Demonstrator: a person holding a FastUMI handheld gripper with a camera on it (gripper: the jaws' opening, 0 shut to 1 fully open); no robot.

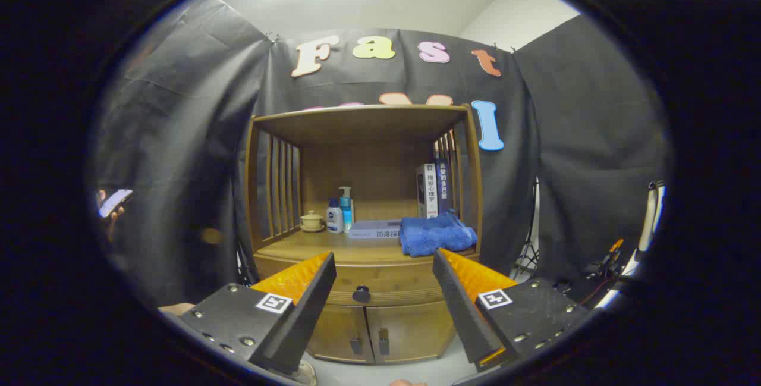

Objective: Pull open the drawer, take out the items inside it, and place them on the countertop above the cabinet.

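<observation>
My gripper (383,267) is released, fingers spread wide, holding nothing. Drawer (362,288) is closed; its dark knob (361,294) sits between the fingers at 12 o'clock, beyond their tips. Blue towel (436,233) lies on the countertop (309,249) at 1 o'clock.

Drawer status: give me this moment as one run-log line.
drawer: closed | knob: untouched, between and beyond fingers | claw: open, empty | countertop: blue towel, bottles, books
</observation>
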